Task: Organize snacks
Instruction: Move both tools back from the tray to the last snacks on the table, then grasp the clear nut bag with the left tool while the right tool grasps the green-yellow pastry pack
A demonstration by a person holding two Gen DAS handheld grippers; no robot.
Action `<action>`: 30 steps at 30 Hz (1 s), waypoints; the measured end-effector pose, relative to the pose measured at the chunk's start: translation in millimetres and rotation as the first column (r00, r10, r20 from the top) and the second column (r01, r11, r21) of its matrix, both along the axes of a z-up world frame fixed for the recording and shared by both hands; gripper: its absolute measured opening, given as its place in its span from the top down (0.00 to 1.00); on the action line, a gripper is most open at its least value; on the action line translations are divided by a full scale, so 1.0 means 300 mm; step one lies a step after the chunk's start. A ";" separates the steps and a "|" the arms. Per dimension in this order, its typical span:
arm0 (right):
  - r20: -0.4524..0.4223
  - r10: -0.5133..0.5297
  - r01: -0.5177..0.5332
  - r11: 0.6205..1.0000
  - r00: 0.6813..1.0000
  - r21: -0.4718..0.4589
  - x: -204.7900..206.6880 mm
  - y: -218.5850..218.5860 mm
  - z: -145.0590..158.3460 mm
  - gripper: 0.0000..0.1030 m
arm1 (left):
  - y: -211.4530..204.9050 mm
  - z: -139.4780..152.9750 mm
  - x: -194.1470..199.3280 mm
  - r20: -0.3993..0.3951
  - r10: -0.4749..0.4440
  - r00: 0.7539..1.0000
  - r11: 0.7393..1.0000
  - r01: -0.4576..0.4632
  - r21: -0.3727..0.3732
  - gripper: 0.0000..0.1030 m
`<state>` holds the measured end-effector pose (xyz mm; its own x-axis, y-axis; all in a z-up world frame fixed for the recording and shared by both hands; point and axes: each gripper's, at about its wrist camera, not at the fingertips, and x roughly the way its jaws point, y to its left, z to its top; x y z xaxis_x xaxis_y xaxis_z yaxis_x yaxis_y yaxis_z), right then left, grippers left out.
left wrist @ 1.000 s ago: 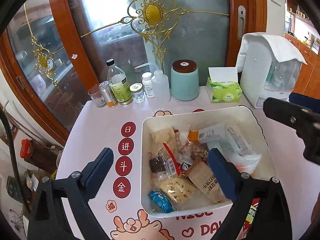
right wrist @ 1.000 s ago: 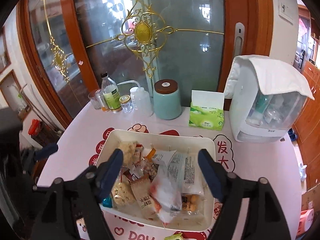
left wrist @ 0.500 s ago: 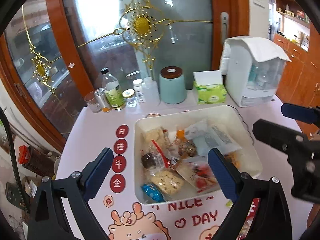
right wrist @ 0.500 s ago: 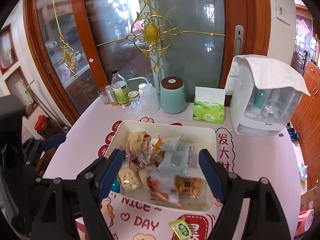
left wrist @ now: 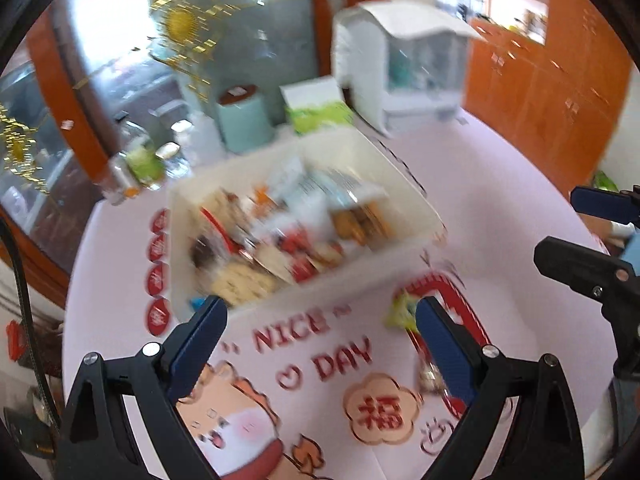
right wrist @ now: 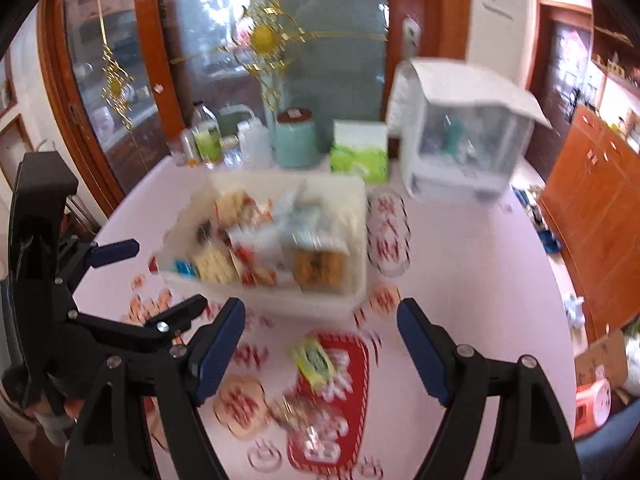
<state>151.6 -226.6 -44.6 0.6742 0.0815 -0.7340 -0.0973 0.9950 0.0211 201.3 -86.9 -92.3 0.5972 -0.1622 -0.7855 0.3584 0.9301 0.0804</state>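
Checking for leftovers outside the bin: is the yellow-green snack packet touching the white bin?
Apart. The right wrist view shows bare tablecloth between the yellow-green packet and the white bin.

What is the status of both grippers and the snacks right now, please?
Left gripper open, empty. Right gripper open, empty. Most snacks in white bin; yellow-green packet loose on table, between right jaws' line. Nothing blocking it.

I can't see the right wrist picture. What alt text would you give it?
Blurred fisheye view along the open, empty right gripper, aimed down at a pink table where a small yellow-green packet lies loose between the fingers. Beyond it sits a white bin full of snacks. The left gripper shows at the left edge.
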 end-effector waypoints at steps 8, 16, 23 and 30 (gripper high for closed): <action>-0.159 -0.068 0.071 0.997 0.985 0.014 -0.116 -0.101 -0.298 0.24 | -0.068 -0.223 -0.081 -0.157 -0.112 0.981 0.993 0.107 -0.038 0.08; -0.199 -0.054 0.061 0.998 0.978 0.027 -0.064 -0.142 -0.415 0.24 | -0.152 -0.425 -0.091 -0.323 -0.092 0.942 0.988 0.046 -0.147 0.08; -0.233 0.022 -0.008 0.998 0.972 0.057 0.065 -0.143 -0.485 0.30 | -0.180 -0.531 -0.055 -0.392 -0.009 0.920 0.973 -0.082 -0.215 0.22; -0.274 0.126 -0.110 0.991 0.953 0.073 0.168 -0.089 -0.550 0.34 | -0.175 -0.534 -0.052 -0.346 0.011 0.938 0.965 -0.102 -0.243 0.55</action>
<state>202.0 -253.3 -209.5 0.4278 0.1944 -0.8827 -0.1961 0.9733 0.1193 185.8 -139.4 -252.5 0.3167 -0.3566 -0.8789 0.2684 0.9225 -0.2776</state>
